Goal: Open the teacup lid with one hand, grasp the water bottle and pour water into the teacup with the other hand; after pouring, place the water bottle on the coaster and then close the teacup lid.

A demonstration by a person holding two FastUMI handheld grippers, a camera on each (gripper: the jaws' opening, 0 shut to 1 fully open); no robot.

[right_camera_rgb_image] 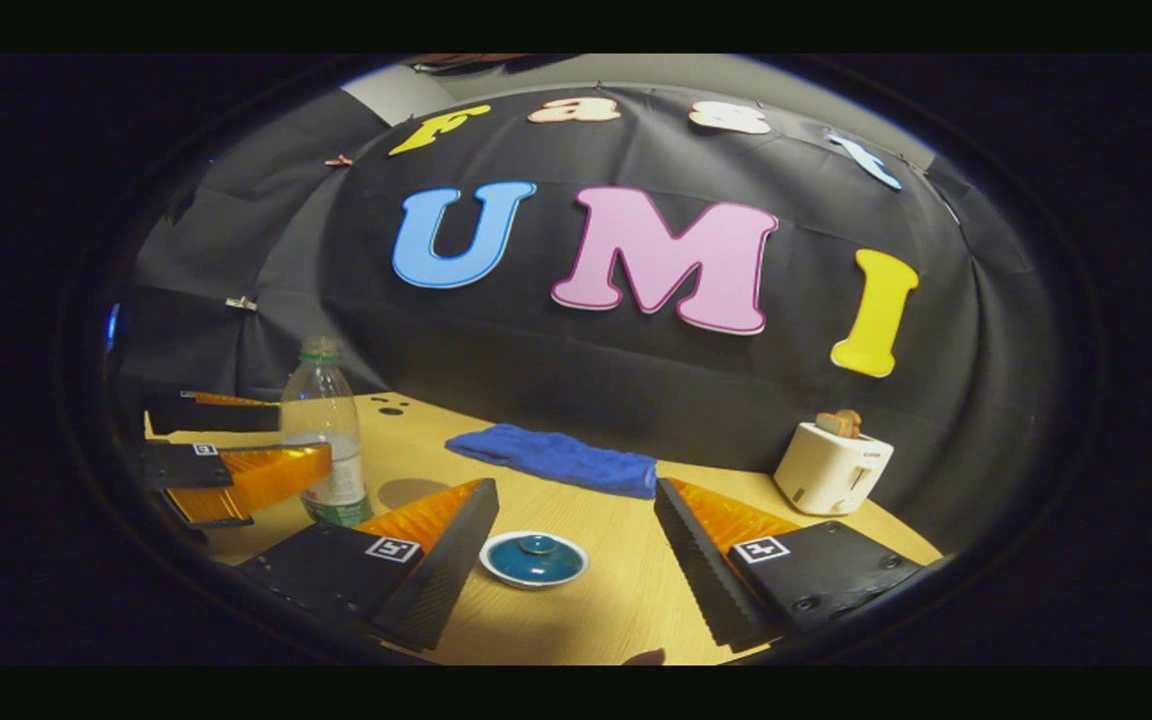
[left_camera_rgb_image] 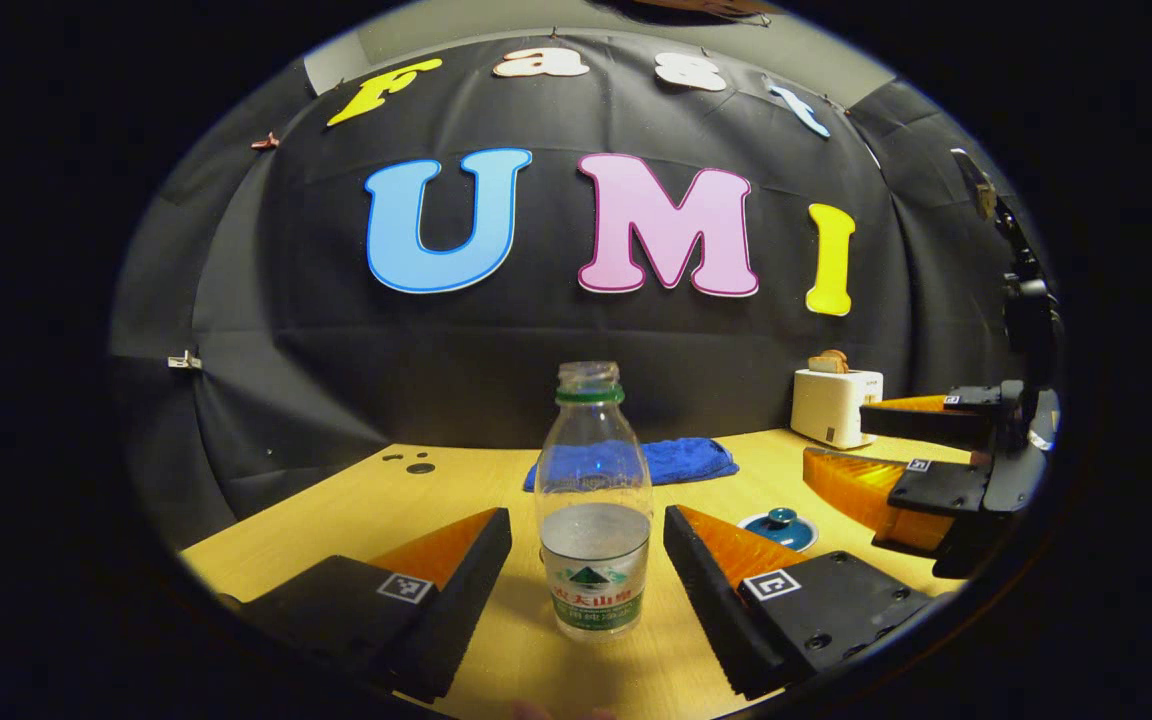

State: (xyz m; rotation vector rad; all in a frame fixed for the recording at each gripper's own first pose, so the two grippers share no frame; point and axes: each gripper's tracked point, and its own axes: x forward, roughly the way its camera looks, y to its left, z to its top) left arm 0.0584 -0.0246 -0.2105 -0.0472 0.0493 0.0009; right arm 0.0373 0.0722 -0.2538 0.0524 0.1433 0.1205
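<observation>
- While spread wide, left claw flanking upright bottle on worktop, fingers apart from it.
- Right claw spread, straddling lid lying on worktop.

A staged recording booth: black cloth wall behind a wooden table.

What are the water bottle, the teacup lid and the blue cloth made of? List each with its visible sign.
Water bottle: clear, glossy plastic by the look; water shows through.
Teacup lid: likely glazed ceramic; shiny blue with a pale rim.
Blue cloth: soft, matte fabric, probably terry or microfibre; it lies rumpled.
</observation>
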